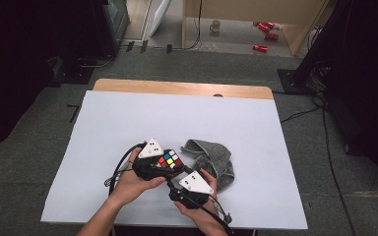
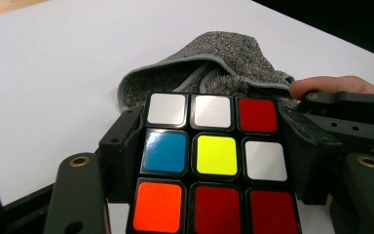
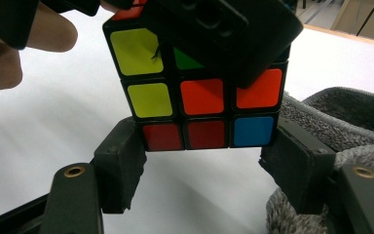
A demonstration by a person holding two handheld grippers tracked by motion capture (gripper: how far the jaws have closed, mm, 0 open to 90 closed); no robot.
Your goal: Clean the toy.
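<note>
A Rubik's cube [image 1: 170,161] is held just above the white sheet, near its front middle. My left gripper [image 1: 165,164] is shut on it, one pad on each side of the cube [image 2: 214,156] in the left gripper view, whose upward face has a yellow centre. My right gripper [image 1: 179,173] comes in from the front right. In the right gripper view its pads [image 3: 121,168] sit against the two ends of the cube's [image 3: 204,97] lowest row, and a left jaw covers the cube's upper right. A grey cloth pouch [image 1: 211,157] lies open just right of the cube.
The white sheet [image 1: 128,123] covers most of the wooden table [image 1: 177,87]. On the floor beyond the table stand a mug [image 1: 215,25] and red cans [image 1: 266,29]. Cables trail from both grippers toward the front edge.
</note>
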